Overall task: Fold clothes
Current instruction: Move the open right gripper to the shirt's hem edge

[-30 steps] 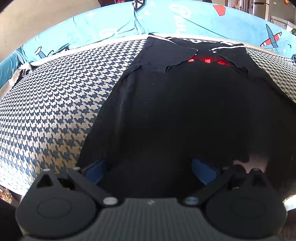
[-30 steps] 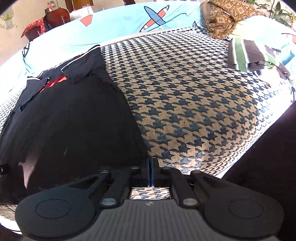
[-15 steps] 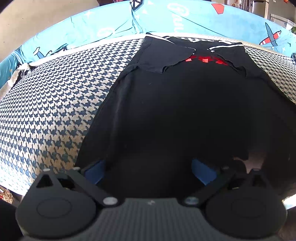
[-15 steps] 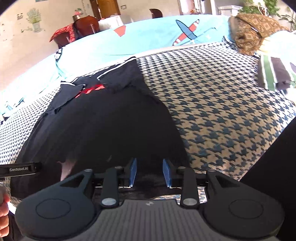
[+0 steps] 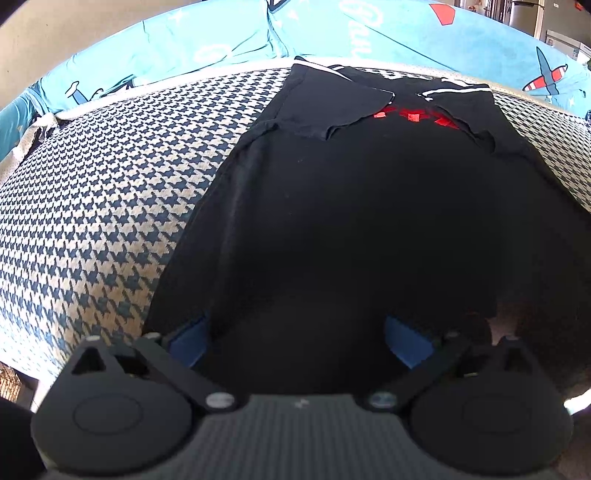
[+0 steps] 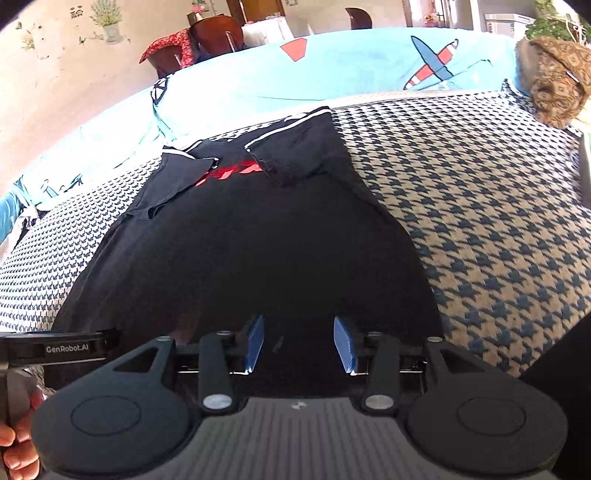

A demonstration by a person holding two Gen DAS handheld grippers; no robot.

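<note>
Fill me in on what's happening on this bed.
A person is folding a black T-shirt with red lettering spread on the blue-and-tan houndstooth bedcover; both short sleeves are already folded inward. The left tongs stand wide open over the near hem. The right tongs are opening over the hem too, gripping nothing.

wall (image 6: pixel 55 85): beige (flower decals) | chairs (image 6: pixel 214 37): dark | light: sunny

- That houndstooth cover (image 6: pixel 480 221) fills most of your right wrist view.
- Light blue sheet with a plane print (image 6: pixel 430 62) runs across the top.
- Brown patterned cushion (image 6: pixel 557 81) sits at the upper right edge.
- Dark chair with a red cloth (image 6: pixel 173 50) is upper left, near a wall with flower decals (image 6: pixel 105 18).
</note>
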